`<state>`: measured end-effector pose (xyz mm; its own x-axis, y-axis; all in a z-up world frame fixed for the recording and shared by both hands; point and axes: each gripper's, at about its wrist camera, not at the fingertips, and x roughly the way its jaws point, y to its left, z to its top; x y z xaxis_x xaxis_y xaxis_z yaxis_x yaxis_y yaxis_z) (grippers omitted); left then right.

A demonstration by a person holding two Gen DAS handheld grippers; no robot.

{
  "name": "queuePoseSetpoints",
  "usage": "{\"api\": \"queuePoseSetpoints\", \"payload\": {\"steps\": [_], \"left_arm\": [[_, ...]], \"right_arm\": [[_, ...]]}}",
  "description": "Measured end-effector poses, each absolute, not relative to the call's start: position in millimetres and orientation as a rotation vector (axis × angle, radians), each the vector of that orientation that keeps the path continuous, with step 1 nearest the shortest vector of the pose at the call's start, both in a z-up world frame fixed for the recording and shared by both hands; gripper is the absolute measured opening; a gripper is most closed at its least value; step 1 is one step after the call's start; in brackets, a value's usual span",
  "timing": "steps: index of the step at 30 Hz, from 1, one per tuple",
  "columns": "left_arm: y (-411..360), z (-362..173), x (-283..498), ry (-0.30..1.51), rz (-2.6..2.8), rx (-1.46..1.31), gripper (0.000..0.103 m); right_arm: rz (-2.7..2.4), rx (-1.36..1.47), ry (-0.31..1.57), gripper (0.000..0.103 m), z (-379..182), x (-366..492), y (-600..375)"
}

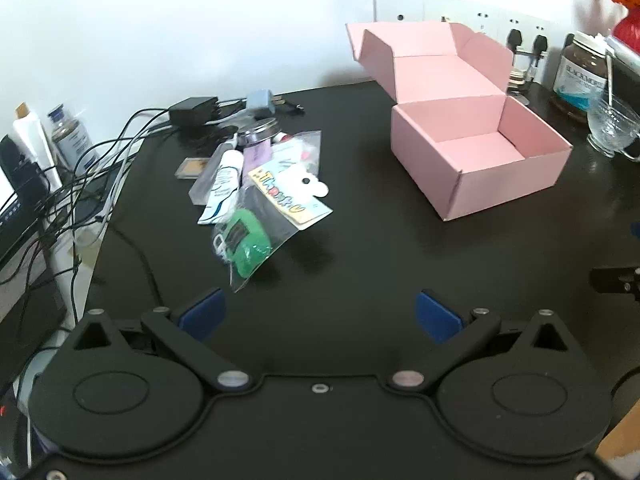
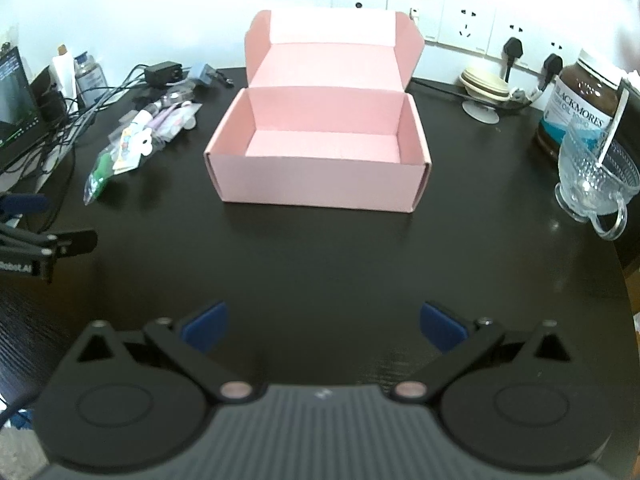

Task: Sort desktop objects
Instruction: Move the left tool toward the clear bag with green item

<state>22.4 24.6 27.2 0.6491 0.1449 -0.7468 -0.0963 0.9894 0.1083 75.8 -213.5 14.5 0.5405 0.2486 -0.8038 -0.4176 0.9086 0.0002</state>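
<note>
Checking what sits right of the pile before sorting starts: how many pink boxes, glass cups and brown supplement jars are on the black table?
pink box: 1
glass cup: 1
brown supplement jar: 1
Total: 3
</note>
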Motion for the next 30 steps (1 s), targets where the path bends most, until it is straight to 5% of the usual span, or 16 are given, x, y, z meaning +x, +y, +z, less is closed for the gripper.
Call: {"api": "queuePoseSetpoints", "payload": {"steps": [30], "left_arm": [[23.2,22.7,21.9,0.843,0.155,0.066,0.103]], "right_arm": [[0.38,-0.181,0.901,0.102,19.3,79.1,-225.9]]}}
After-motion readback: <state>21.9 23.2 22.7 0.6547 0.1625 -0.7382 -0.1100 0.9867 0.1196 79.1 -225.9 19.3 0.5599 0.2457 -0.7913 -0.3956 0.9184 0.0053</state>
